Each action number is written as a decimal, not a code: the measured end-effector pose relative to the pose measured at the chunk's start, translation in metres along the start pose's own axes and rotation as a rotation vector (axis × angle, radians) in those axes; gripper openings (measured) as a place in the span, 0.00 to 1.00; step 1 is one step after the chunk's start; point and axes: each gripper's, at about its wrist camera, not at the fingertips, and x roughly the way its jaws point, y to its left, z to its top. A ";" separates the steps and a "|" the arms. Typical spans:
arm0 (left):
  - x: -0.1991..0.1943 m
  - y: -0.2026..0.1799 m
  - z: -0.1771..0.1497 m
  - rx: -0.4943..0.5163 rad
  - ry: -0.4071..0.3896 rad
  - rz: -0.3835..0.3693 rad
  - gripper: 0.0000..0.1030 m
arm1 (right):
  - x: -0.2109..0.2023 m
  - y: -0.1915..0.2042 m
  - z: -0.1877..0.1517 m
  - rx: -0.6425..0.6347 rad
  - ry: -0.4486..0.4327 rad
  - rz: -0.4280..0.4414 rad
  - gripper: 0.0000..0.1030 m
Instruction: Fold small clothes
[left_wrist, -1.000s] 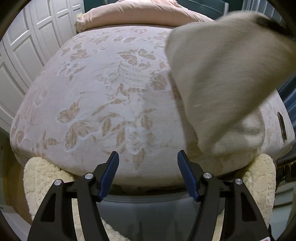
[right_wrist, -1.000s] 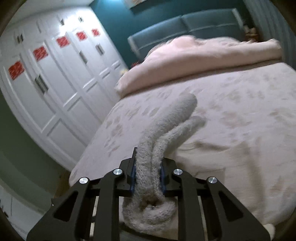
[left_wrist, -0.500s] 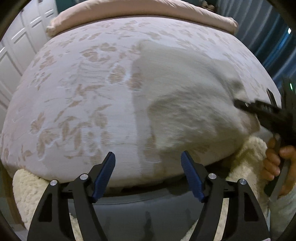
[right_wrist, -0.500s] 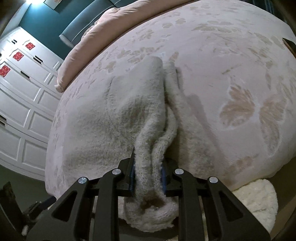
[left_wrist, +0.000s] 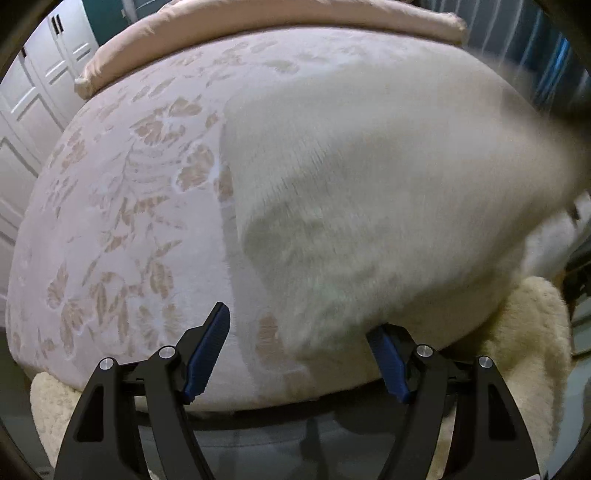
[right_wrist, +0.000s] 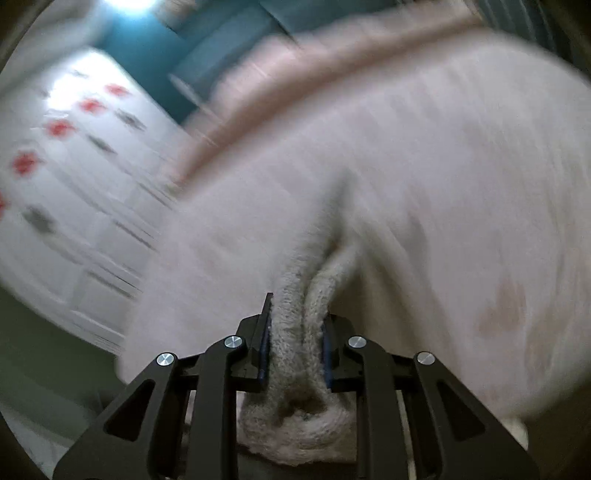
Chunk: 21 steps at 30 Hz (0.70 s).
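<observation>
The fuzzy beige knit (left_wrist: 369, 206) lies spread on the bed (left_wrist: 122, 206), near its front edge. It is not folded yet. The right hand-held gripper (right_wrist: 295, 354) squeezes a bunched edge of the knit. The left hand-held gripper (left_wrist: 303, 354) is open and holds nothing, and the knit's near corner sits between its jaws. All the folding is still to do.
</observation>
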 end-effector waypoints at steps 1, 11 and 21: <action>0.007 0.003 0.001 -0.002 0.018 0.007 0.70 | 0.028 -0.027 -0.014 0.063 0.086 -0.081 0.20; -0.018 0.013 -0.007 -0.039 0.023 -0.023 0.70 | -0.034 -0.005 -0.024 0.058 -0.076 -0.171 0.29; -0.043 0.033 -0.006 -0.098 -0.037 0.003 0.70 | 0.017 0.068 -0.057 -0.167 0.076 -0.129 0.29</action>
